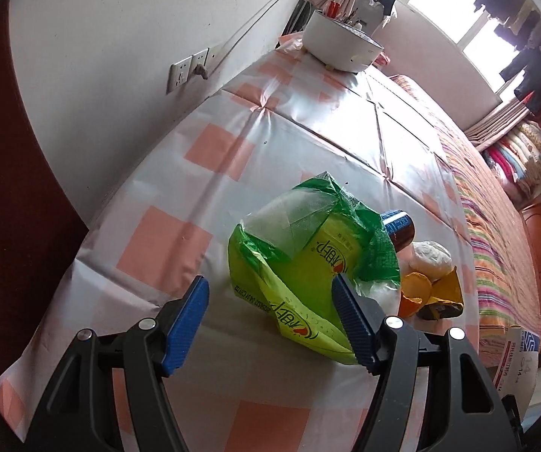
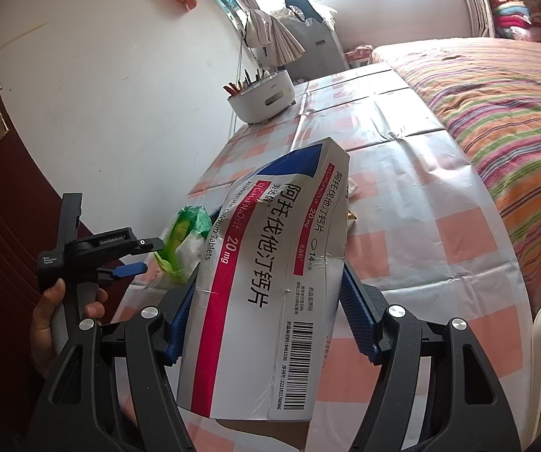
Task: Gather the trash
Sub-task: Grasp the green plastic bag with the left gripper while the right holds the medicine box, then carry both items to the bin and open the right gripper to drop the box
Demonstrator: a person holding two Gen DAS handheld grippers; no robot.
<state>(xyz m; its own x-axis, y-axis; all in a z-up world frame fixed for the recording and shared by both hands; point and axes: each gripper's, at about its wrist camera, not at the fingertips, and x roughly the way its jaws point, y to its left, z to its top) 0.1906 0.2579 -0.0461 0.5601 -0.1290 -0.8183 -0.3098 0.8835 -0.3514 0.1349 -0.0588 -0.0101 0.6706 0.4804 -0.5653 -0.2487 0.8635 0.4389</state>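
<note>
Medicine box (image 2: 266,275) clamped between right gripper (image 2: 266,324) jaws, above checked tablecloth (image 2: 440,226)

Daylight pours through the window (image 1: 470,19) at the far end of the room, blown out to white in both views and leaving hanging clothes (image 1: 534,56) as dark silhouettes. The glossy tablecloth (image 2: 421,173) throws back pale glare. Fisheye distortion bends the walls and bed, dark vignettes ring the corners, and focus stays fairly sharp throughout.
</note>
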